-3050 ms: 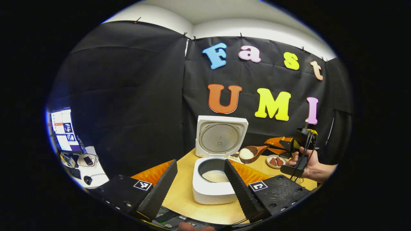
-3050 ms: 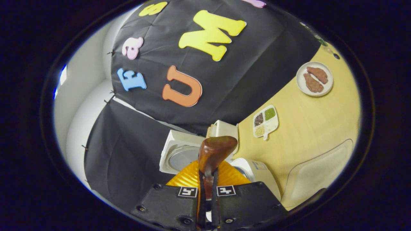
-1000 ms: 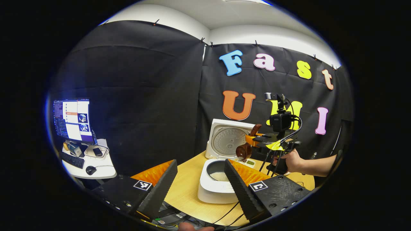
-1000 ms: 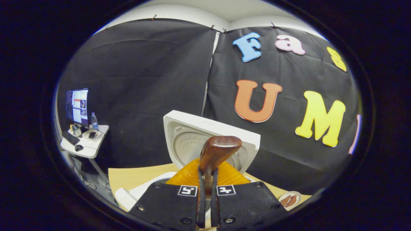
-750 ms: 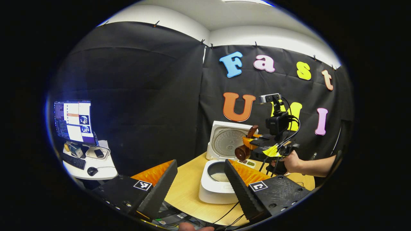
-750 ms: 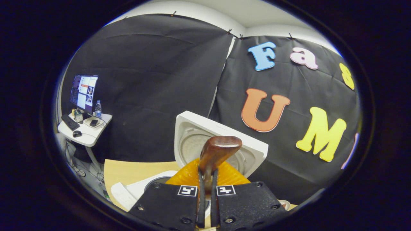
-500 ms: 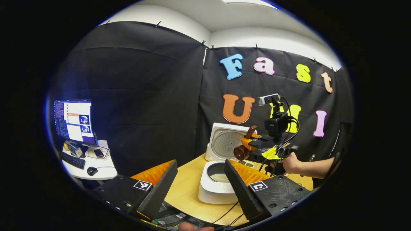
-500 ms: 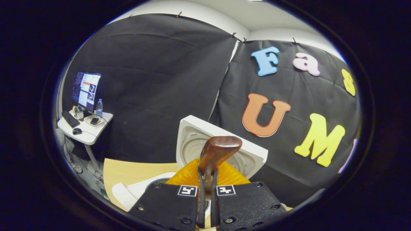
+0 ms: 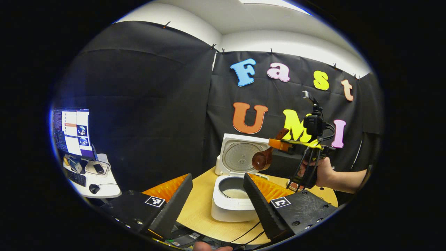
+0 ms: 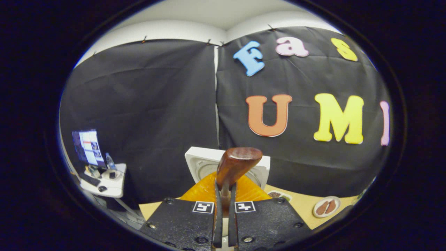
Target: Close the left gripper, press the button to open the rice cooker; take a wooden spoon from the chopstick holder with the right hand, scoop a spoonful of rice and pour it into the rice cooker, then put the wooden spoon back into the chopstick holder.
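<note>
Returning the wooden spoon to the chopstick holder looks like the step in hand, judging by the rice lying in the pot of the rice cooker and the spoon bowl tipped on its side above and behind the cooker rim. Held by the right gripper, jaws pinching the spoon handle tight, with the bowl sticking up between them in the right gripper view. Seen from the left gripper view, carried up beside the raised lid, above and behind the pot, a hand on the gripper's grip behind it. Left gripper hanging in front of the cooker, jaws spread wide, touching nothing. Best done by keeping the pinch firm, lifting clear of the lid edge before swinging away from the cooker, and levelling the bowl so any clinging grains fall into the pot and not on the tabletop. Worth finding the holder before lowering, then bringing the spoon down upright and letting go only once it rests inside. Small plate to the right of the cooker best left undisturbed.
</note>
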Demonstrator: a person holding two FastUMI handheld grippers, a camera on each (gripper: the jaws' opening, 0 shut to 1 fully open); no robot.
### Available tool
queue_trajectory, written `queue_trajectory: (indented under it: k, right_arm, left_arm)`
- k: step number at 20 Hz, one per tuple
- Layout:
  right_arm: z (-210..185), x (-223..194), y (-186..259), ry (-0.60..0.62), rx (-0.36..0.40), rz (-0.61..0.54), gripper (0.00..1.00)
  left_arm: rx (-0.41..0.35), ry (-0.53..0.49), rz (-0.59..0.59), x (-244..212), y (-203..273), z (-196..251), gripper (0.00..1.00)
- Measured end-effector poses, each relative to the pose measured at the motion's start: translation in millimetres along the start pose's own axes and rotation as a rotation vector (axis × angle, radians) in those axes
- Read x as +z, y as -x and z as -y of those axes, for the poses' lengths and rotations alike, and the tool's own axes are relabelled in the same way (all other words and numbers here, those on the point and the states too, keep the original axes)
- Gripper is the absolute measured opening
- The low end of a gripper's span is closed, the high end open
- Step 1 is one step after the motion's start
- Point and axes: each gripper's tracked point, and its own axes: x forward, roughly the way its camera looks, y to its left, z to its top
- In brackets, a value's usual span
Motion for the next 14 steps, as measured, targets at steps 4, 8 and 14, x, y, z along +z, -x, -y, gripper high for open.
queue_trajectory:
  k: [4, 8, 14]
  right_arm:
    - [36, 14, 46, -0.236, -0.048, 0.019, 0.10]
    - [86, 11, 102, -0.399, -0.144, 0.053, 0.06]
    - [160, -18, 189, -0.488, -0.343, 0.084, 0.11]
  left_arm:
    - [-0.069, -0.016, -0.001, 0, -13, 8, 0.94]
    - [-0.133, -0.032, -0.012, -6, -28, 19, 0.94]
    - [-0.234, -0.034, -0.034, -18, -40, 51, 0.94]
